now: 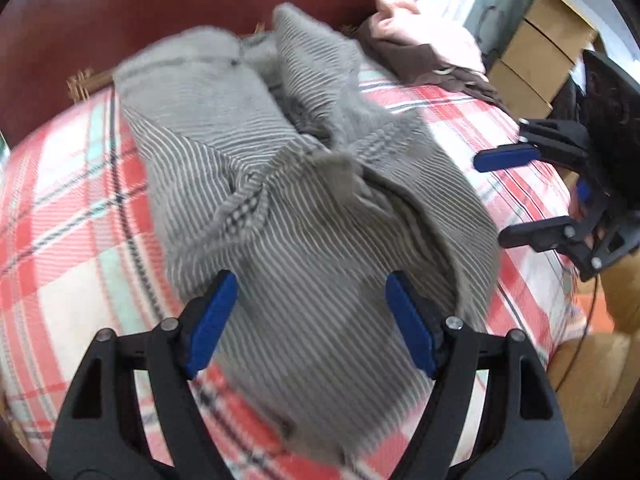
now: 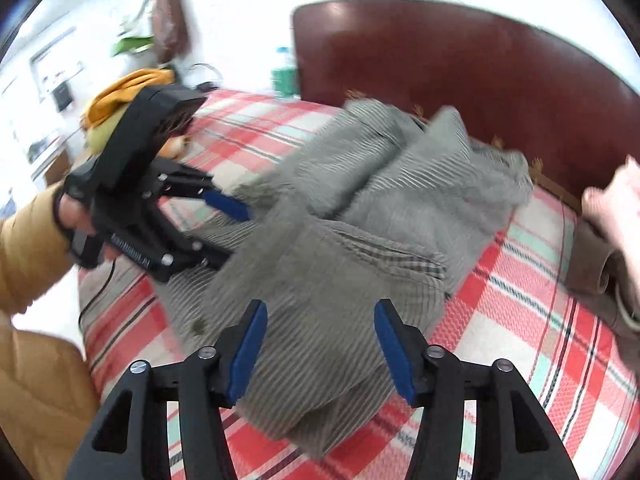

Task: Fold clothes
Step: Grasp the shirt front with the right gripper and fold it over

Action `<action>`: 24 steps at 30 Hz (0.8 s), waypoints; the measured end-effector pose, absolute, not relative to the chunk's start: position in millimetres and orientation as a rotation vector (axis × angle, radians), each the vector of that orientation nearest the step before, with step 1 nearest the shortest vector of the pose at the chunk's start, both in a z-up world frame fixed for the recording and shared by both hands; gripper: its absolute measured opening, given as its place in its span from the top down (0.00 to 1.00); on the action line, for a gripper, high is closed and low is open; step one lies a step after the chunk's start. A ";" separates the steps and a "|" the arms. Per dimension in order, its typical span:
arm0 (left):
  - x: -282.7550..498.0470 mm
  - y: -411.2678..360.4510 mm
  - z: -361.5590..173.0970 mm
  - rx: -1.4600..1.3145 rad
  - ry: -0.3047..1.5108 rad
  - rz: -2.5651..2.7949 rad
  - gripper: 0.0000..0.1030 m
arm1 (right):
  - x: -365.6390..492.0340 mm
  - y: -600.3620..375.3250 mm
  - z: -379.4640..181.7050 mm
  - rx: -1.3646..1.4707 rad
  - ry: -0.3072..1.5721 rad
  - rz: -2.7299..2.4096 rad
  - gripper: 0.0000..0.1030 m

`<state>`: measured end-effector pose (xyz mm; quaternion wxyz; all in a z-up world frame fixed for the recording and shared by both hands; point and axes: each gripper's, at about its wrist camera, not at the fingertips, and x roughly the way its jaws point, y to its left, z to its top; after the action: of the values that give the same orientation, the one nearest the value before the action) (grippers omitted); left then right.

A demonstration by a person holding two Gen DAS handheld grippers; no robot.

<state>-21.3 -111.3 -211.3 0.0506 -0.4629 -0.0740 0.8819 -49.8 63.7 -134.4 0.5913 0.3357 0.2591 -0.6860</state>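
The grey striped garment lies crumpled in the middle of the left wrist view, spread over a red, white and green checked bedspread. In the right wrist view the same garment fills the centre, bunched up towards the dark red headboard at the upper right.

The left gripper sits at the bottom centre of its own view with its jaws wide apart. Its blue pads hover over the near edge of the garment; nothing is clamped between them, and whether they touch the cloth cannot be told through the blur. In the right wrist view the left gripper shows at the left of the frame, its fingers reaching onto the garment's edge.

The right gripper is at the bottom centre of its view, jaws likewise wide, with striped cloth showing in the gap but not pinched. From the left wrist view the right gripper appears at the right edge, open, above the bedspread just beside the garment.

A pink cloth and a brown cloth lie in the upper right of the left wrist view, near cardboard boxes
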 end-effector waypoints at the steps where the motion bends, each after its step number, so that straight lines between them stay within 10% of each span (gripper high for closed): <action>1: -12.5 -108.0 -206.1 -1.382 -0.196 2.685 0.24 | -41.0 63.5 -135.1 0.755 0.638 -1.583 0.38; 3: 6.2 -98.3 -196.0 -1.317 -0.118 2.668 0.24 | -22.5 63.6 -137.8 0.699 0.717 -1.557 0.23; 12: 25.8 -39.5 -219.9 -1.366 0.396 2.533 0.22 | 52.1 67.7 -178.7 0.384 1.172 -1.472 0.22; 18: 9.7 -46.2 -228.4 -1.401 0.396 2.531 0.22 | 49.5 55.4 -197.9 0.326 1.242 -1.507 0.23; 24: 2.2 -45.0 -229.3 -1.415 0.490 2.511 0.22 | 10.5 41.6 -181.9 0.608 0.999 -1.469 0.77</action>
<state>2.2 -45.0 -229.3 0.1088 -0.4812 0.1666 0.8537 10.6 41.6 -181.9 0.5907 0.2612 0.4294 -0.6312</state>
